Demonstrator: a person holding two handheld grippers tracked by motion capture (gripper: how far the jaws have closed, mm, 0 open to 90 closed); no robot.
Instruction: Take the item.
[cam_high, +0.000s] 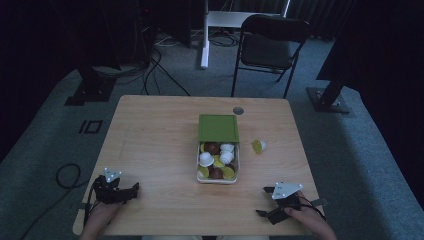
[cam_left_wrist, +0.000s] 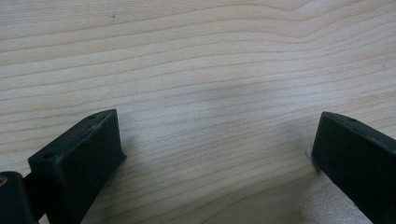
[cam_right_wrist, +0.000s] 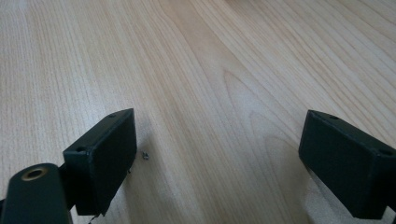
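A dim lab or studio room: a pale wooden table (cam_high: 150, 135) on grey carpet, black curtains around, stand bases and loose cables (cam_high: 155, 70) on the floor, a folding chair (cam_high: 270, 50) behind.

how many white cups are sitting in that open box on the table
3 white cups that I can make out in the box: one at the far right, one just below it, one at the left. More may be hidden under the others.
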